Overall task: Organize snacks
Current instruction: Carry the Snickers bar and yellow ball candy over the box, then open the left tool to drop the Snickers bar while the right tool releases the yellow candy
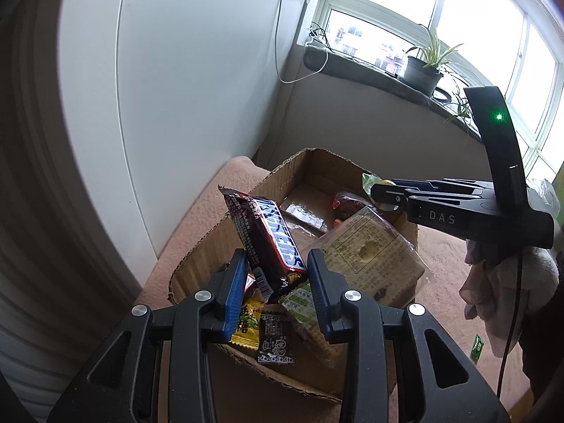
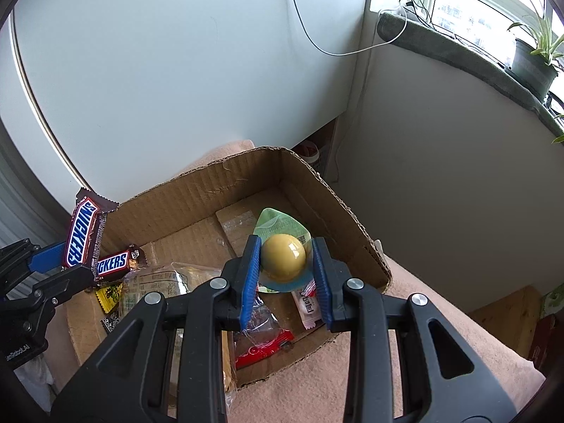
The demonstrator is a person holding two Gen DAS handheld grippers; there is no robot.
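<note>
"SNICKERS" runs in white and blue along the bar (image 1: 268, 239) clamped between the left fingers (image 1: 235, 278). A second bar (image 2: 114, 264) lying just beside those fingers shows only "ICKERS" (the rest is hidden). "DAS" stands on the right gripper's (image 1: 386, 197) black body. The clear bag (image 2: 158, 282) left of the right fingers shows "20%" and "16%".

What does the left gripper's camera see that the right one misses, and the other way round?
Only the left wrist view shows the gloved hand and a green sachet outside the box. Only the right wrist view shows a second Snickers bar lying in the box. Both show the cardboard box, the held Snickers and the yellow jelly cup.
</note>
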